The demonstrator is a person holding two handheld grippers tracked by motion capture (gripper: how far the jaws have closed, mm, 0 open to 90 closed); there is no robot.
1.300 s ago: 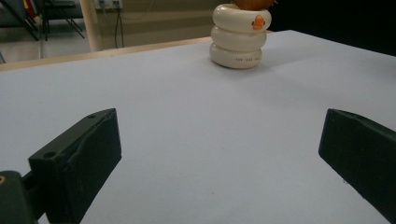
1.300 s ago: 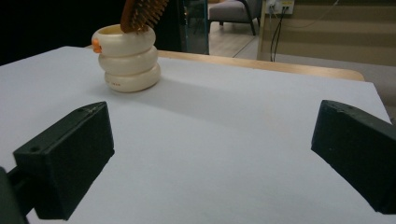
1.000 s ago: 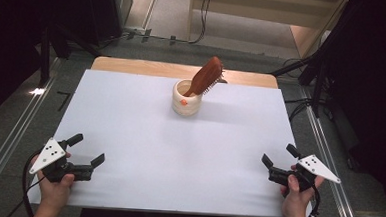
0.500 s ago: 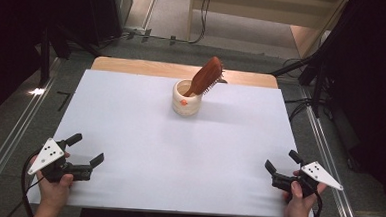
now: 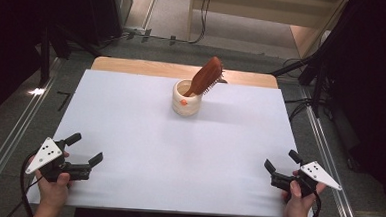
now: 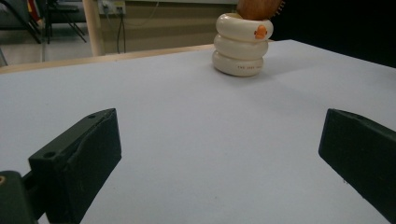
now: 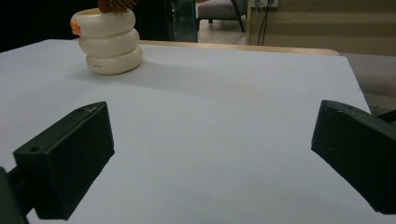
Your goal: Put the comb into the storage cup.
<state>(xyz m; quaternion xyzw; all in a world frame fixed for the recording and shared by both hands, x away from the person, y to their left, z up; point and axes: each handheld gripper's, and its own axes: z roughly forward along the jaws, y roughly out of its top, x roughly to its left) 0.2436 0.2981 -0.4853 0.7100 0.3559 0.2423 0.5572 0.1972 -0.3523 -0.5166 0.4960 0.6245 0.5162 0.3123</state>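
A cream ribbed cup (image 5: 187,98) with a small orange mark stands upright at the far middle of the white table (image 5: 179,148). A brown wooden hairbrush (image 5: 205,76) leans in it, head up and tilted right. The cup also appears far ahead in the left gripper view (image 6: 241,44) and the right gripper view (image 7: 110,42). My left gripper (image 5: 85,148) is held at the near left corner, open and empty. At the near right corner my right gripper (image 5: 282,161) is open too, with nothing between its fingers.
A strip of wooden tabletop (image 5: 133,65) shows beyond the white sheet's far edge. Metal rails (image 5: 9,139) run along the floor on both sides, and dark stands and cables (image 5: 312,79) sit to the right.
My right gripper has drawn back toward the near right corner. The left gripper has shifted only slightly. The cup and brush have stayed put.
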